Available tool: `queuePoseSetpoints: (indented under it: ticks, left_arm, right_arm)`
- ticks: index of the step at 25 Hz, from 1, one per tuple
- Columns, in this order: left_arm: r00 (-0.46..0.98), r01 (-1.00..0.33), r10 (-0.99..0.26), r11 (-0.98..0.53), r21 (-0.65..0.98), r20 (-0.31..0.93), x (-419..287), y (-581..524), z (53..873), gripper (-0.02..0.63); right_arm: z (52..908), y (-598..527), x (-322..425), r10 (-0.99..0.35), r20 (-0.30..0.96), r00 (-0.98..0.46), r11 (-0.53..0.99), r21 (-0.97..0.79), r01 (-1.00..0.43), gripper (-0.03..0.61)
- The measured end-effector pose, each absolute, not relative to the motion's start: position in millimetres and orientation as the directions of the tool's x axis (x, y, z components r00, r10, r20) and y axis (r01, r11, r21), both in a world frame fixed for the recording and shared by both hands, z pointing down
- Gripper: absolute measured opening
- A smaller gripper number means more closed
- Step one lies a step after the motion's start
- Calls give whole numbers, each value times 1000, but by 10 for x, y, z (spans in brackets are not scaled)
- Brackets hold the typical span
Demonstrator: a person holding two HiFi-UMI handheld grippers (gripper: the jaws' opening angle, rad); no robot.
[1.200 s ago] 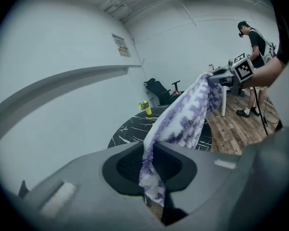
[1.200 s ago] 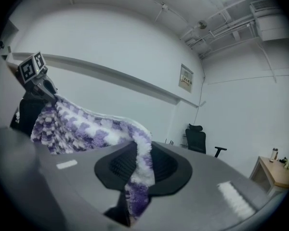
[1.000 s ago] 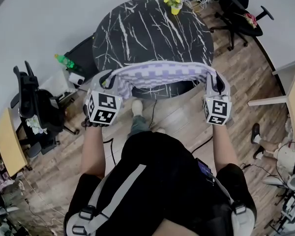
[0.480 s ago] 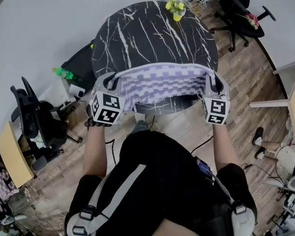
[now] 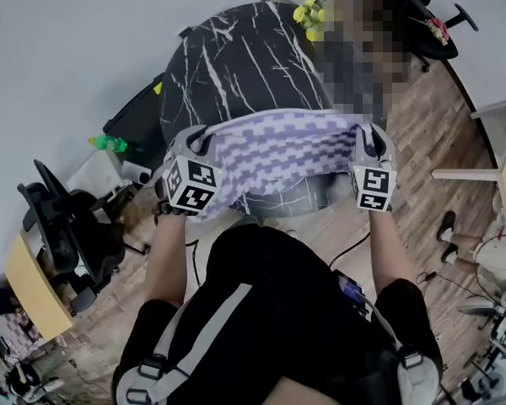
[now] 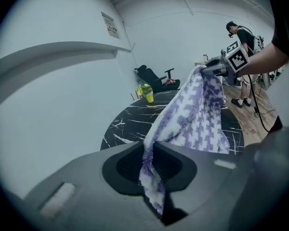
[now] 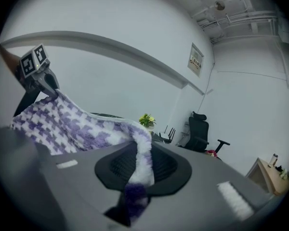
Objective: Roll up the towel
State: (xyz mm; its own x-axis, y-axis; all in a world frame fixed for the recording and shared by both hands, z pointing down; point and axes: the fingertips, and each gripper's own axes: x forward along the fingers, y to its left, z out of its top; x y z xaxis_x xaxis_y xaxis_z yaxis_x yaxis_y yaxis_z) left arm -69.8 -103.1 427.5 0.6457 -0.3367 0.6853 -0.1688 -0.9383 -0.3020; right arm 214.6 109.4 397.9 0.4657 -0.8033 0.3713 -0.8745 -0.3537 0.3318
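A purple-and-white checked towel [image 5: 278, 152] hangs stretched between my two grippers, sagging over the near edge of the round black marble table [image 5: 236, 66]. My left gripper [image 5: 200, 137] is shut on the towel's left corner, and the cloth [image 6: 192, 114] runs out from between its jaws [image 6: 151, 170] toward the right gripper [image 6: 216, 70]. My right gripper [image 5: 368, 135] is shut on the right corner. In the right gripper view the towel [image 7: 77, 124] leaves its jaws [image 7: 139, 170] and stretches to the left gripper [image 7: 44, 83].
A yellow flower pot [image 5: 308, 15] stands at the table's far edge. Black office chairs [image 5: 67, 226] and a wooden desk [image 5: 29, 285] are at the left, with a green bottle [image 5: 110, 144] nearby. Another chair [image 7: 200, 129] stands beyond the table. A person [image 6: 241, 37] stands across the room.
Both grippers have moved forward and down toward the table with the towel stretched between them. The towel now hangs over the table's near edge.
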Motion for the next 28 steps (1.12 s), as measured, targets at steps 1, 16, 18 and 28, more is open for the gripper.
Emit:
queuePoseSetpoints:
  ticks: [1,16,18,28]
  left_arm:
    - [647,-160,-326,-942,-295,690,-672,-1092,4315,51]
    - [622,-120,-268,-961,-250,735,-313,-1613,4802,51]
    - [606,-131,-278,-959,-251,745,-252,-1652,4891,51]
    - [554,-205,-318,-948,-244,770,-43,-1822,5121,52]
  right_arm:
    - [4017,1047,2166,-796,380,471,-356,335,-872,64]
    - [4490,567,2473,-737,471,484,-358,336,-871,63]
    - [4553,490,2541,-739,489,464,-328,339,-881,63]
    - [4874,228,2849,-739,553,386,-245,313,-918,63]
